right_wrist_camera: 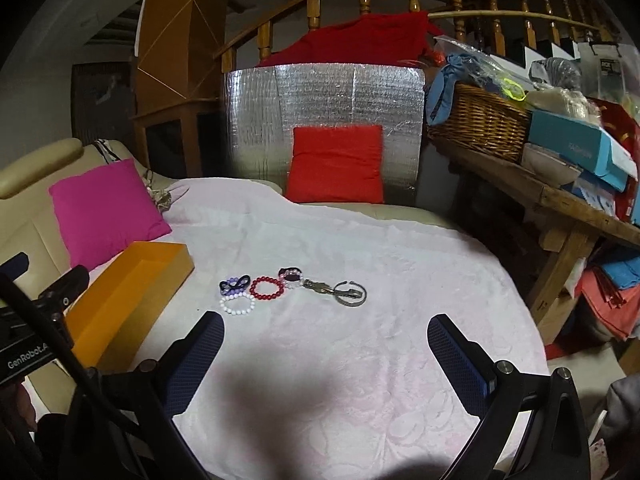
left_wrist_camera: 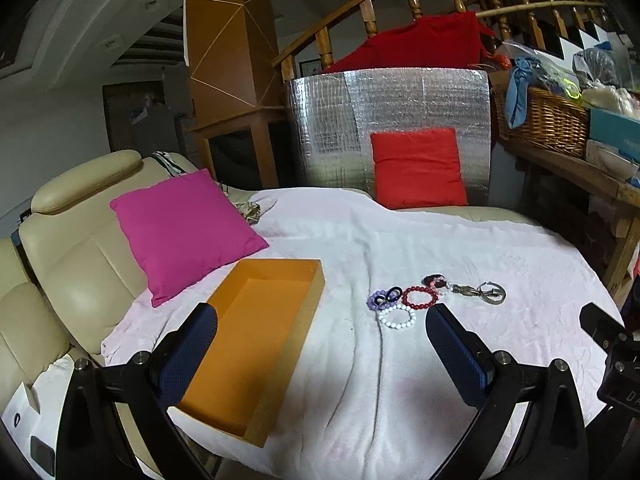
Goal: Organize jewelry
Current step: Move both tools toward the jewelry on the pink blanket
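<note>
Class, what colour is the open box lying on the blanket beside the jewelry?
The box is orange, inside and out; the left wrist view shows it best.

I was in a home living room: cream leather sofa at left, pink cushion, wooden stair banister top, cluttered wicker basket upper right.

bracelets lie right of box on blanket
</note>
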`<state>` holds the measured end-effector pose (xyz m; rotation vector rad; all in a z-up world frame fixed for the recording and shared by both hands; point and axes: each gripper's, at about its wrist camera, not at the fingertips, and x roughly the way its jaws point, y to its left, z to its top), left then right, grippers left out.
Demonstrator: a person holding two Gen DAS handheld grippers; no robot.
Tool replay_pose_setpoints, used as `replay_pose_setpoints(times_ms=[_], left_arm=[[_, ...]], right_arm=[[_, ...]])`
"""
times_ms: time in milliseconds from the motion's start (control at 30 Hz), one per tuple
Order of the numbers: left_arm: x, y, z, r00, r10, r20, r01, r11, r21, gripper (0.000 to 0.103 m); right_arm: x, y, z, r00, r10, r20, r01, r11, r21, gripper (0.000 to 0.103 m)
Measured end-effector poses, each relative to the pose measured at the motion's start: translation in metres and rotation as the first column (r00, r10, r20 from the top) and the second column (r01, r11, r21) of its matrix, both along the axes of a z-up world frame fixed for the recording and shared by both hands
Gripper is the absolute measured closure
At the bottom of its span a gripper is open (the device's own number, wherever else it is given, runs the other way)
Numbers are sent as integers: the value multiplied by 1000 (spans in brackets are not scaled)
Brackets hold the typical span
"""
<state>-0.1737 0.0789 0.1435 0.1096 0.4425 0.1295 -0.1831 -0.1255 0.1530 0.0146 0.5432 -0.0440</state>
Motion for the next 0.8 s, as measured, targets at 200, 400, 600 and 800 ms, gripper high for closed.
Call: replay_pose_setpoints(times_ms=[200, 400, 600, 800], left_arm=[[-5, -3, 2, 1000, 5, 27, -6, 1000, 28, 0], [0, -1, 4, 1000, 12, 18, -13, 1000, 25, 0], [5, -1, 1, 1000, 17, 7, -17, 1000, 25, 0], [11, -3, 3, 1000, 24, 2, -24, 999, 32, 0]], right_arm=[[2, 1, -2, 1000, 7, -6, -7, 1000, 17, 0], [5, -2, -3, 1000, 5, -5, -5, 999, 32, 0], [10, -1, 0, 1000, 6, -2, -6, 999, 40, 0], [14, -2, 2, 1000, 6, 5, -6, 999, 50, 0]])
